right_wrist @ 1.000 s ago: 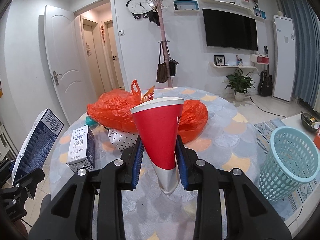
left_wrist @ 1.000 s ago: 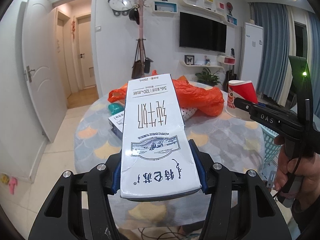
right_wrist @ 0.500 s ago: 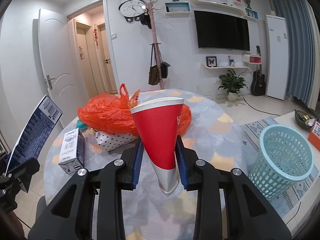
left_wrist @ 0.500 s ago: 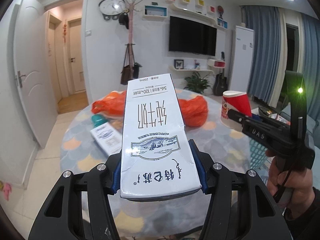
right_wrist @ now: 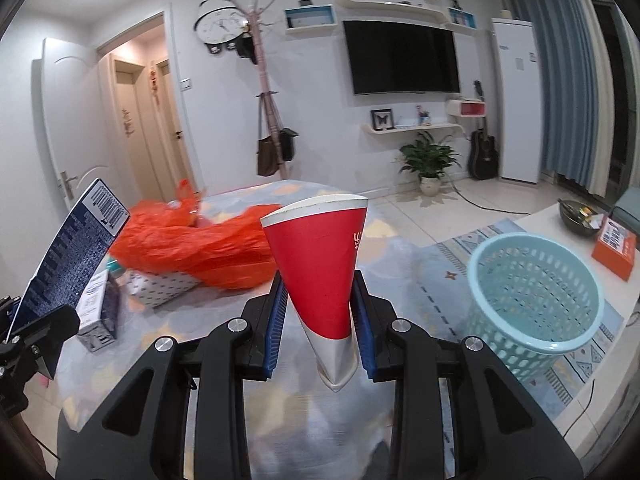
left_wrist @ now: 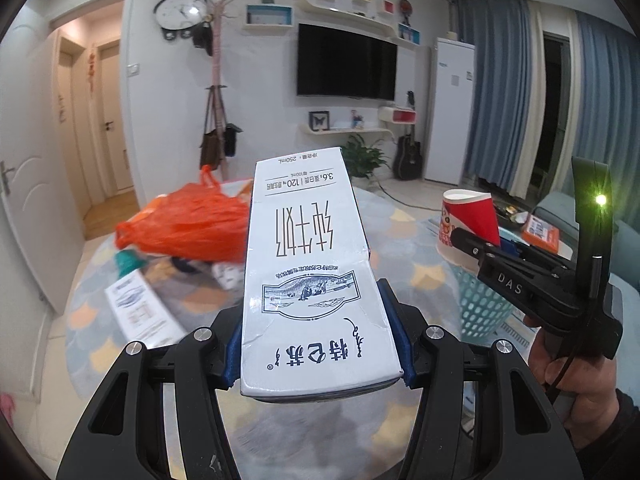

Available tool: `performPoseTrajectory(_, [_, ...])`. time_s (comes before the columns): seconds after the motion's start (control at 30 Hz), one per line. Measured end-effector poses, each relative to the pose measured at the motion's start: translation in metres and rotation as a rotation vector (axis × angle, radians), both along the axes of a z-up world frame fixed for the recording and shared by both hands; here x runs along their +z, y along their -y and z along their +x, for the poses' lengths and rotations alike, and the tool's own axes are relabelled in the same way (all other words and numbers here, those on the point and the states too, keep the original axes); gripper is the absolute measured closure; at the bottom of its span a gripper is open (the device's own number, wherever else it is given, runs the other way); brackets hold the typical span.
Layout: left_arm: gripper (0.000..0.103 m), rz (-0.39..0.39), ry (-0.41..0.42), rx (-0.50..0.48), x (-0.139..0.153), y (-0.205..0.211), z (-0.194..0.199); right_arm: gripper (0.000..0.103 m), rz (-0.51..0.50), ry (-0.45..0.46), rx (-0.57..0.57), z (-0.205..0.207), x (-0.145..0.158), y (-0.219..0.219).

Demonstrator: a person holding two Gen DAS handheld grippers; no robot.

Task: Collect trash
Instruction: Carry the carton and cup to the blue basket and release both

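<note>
My left gripper (left_wrist: 316,340) is shut on a white milk carton (left_wrist: 308,264) and holds it above the round table (left_wrist: 400,248). The carton also shows in the right wrist view (right_wrist: 68,264) at far left. My right gripper (right_wrist: 320,332) is shut on a squashed red paper cup (right_wrist: 320,268), also seen in the left wrist view (left_wrist: 470,220). A light blue mesh basket (right_wrist: 536,300) stands on the floor to the right of the table; it shows behind the right gripper in the left wrist view (left_wrist: 480,308).
On the table lie an orange plastic bag (right_wrist: 208,244), a second small milk carton (right_wrist: 98,308), a dotted white box (right_wrist: 160,286) and a teal item (left_wrist: 126,260). A low side table (right_wrist: 560,232) with an orange box (right_wrist: 614,246) stands at right.
Both grippers have swung to the right with their loads; the basket now sits larger and nearer in the right wrist view, and the table items have shifted left.
</note>
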State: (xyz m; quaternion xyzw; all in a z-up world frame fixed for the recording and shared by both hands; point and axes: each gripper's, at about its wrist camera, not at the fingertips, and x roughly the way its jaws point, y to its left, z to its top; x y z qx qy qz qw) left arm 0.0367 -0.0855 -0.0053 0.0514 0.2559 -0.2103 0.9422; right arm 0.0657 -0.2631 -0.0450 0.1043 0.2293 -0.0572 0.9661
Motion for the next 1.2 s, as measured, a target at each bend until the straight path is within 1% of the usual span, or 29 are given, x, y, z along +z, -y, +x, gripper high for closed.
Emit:
performPoseTrajectory(0.17, [0.048,0.017,0.005,-0.060,0.003,0.035,0.010,0.075,-0.002,0.018,-0.104,-0.005,-0.003,0.049])
performPoseTrajectory(0.3, [0.048,0.023,0.014,-0.134,0.007,0.071,0.019,0.075,-0.001,0.030,-0.202,-0.012,-0.008,0.094])
performPoseTrajectory(0.37, [0.048,0.018,0.007,-0.192,0.010,0.096,0.027,0.075,0.000,0.030,-0.254,-0.015,-0.012,0.117])
performPoseTrajectory(0.47, [0.048,0.030,0.013,-0.263,0.014,0.137,0.039,0.075,-0.003,0.023,-0.320,-0.019,-0.019,0.150])
performPoseTrajectory(0.63, [0.048,0.031,-0.020,-0.375,0.015,0.209,0.067,0.075,-0.005,0.007,-0.409,-0.025,-0.033,0.203])
performPoseTrajectory(0.73, [0.048,0.046,-0.062,-0.423,0.005,0.252,0.087,0.074,-0.004,-0.006,-0.433,-0.020,-0.037,0.226])
performPoseTrajectory(0.9, [0.048,0.076,-0.123,-0.457,-0.021,0.302,0.111,0.074,0.000,-0.037,-0.460,-0.010,-0.051,0.257])
performPoseTrajectory(1.0, [0.048,0.079,-0.184,-0.474,-0.037,0.328,0.130,0.073,-0.004,-0.068,-0.464,-0.002,-0.062,0.267])
performPoseTrajectory(1.03, [0.048,0.075,-0.220,-0.489,-0.043,0.337,0.136,0.072,-0.006,-0.089,-0.467,0.000,-0.067,0.272])
performPoseTrajectory(1.07, [0.047,0.072,-0.249,-0.497,-0.049,0.344,0.139,0.070,-0.010,-0.112,-0.470,0.003,-0.070,0.274])
performPoseTrajectory(1.1, [0.047,0.069,-0.288,-0.500,-0.054,0.349,0.146,0.053,-0.017,-0.137,-0.479,0.005,-0.074,0.276])
performPoseTrajectory(1.13, [0.040,0.058,-0.340,-0.501,-0.062,0.351,0.155,0.042,-0.022,-0.153,-0.489,0.006,-0.077,0.278])
performPoseTrajectory(1.17, [0.035,0.045,-0.392,-0.503,-0.068,0.351,0.162,0.031,-0.025,-0.151,-0.500,0.004,-0.080,0.278])
performPoseTrajectory(1.2, [0.030,0.026,-0.439,-0.499,-0.072,0.349,0.168,0.030,-0.027,-0.149,-0.506,0.001,-0.081,0.278])
